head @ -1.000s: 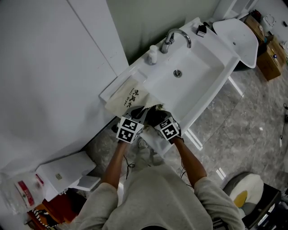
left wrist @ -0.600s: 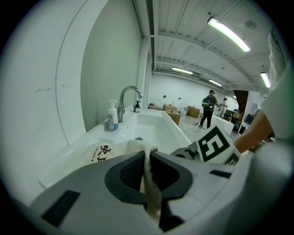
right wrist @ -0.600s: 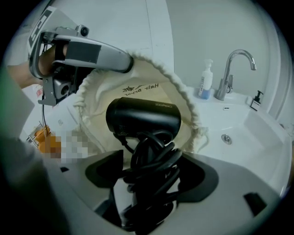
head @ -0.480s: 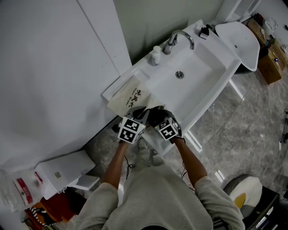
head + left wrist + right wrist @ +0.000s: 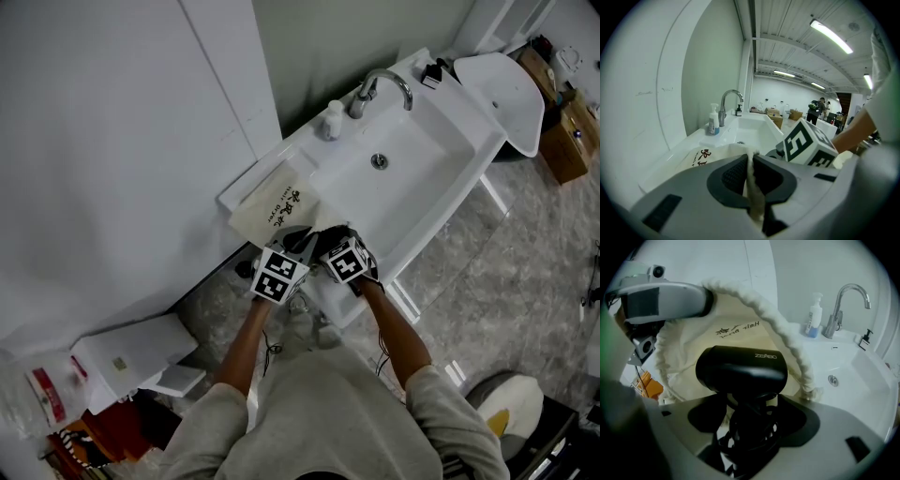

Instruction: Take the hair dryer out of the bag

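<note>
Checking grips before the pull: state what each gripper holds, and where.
Left gripper pinches the bag by its rim. Right gripper: jaws, just closing, straddle the hair dryer at its cord-wrapped handle, seemingly not clamped yet.

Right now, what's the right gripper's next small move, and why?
Probably finish closing on the hair dryer. The right gripper has just been closing its jaws, with the dryer's coiled cord between them but not clearly clamped; the left gripper pinches the rim of the bag.
</note>
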`<state>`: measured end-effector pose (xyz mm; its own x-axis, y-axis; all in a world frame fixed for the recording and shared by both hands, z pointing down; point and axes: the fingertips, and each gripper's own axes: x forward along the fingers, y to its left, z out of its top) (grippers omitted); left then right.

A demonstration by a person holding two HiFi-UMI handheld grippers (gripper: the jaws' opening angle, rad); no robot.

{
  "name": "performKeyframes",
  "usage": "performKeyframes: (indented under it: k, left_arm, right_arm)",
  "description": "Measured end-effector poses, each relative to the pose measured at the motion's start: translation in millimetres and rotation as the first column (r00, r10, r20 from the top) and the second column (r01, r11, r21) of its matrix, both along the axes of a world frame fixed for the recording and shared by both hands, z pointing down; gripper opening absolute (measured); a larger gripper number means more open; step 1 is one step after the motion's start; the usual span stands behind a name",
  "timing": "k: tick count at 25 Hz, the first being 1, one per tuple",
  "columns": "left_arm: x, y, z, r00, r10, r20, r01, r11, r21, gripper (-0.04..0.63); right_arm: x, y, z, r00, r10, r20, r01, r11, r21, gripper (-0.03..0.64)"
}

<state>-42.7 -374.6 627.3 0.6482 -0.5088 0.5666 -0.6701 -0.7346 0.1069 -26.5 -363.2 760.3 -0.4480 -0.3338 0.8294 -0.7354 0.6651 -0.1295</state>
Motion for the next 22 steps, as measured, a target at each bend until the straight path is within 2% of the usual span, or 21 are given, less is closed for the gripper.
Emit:
performKeyframes:
  k: [4, 6, 11, 22]
  left_arm:
    - [0.3, 2.6, 2.3, 1.0, 0.014, 0.003, -0.014, 1.0, -0.004, 0.028]
    - [1.1, 3.6, 2.9, 1.0, 0.016, -0.002, -0.016, 1.0, -0.007, 0.028]
    - [0.3, 0.7, 6.0, 1.0, 0.009, -0.005, -0.01, 1.0, -0.013, 0.028]
    - [-6.1, -4.2, 6.0, 1.0, -0.03, -0.004, 0.03, 1.0, -0.009, 0.029]
  right_arm:
    - [2.7, -6.9, 8.0, 0.998, -0.013, -0.055, 0.012, 1.0, -0.017, 0.319]
    - [2.2, -9.5, 8.2, 0.998, -0.003, -0.068, 0.002, 1.0, -0.016, 0.274]
    - [-1.0, -13.9, 15.3, 0.999, -0.005, -0.049, 0.002, 0.999, -0.053, 0.252]
    - [-3.6, -5.6, 3.5, 1.0, -0.023, 0.022, 0.024, 0.999, -0.035, 0.232]
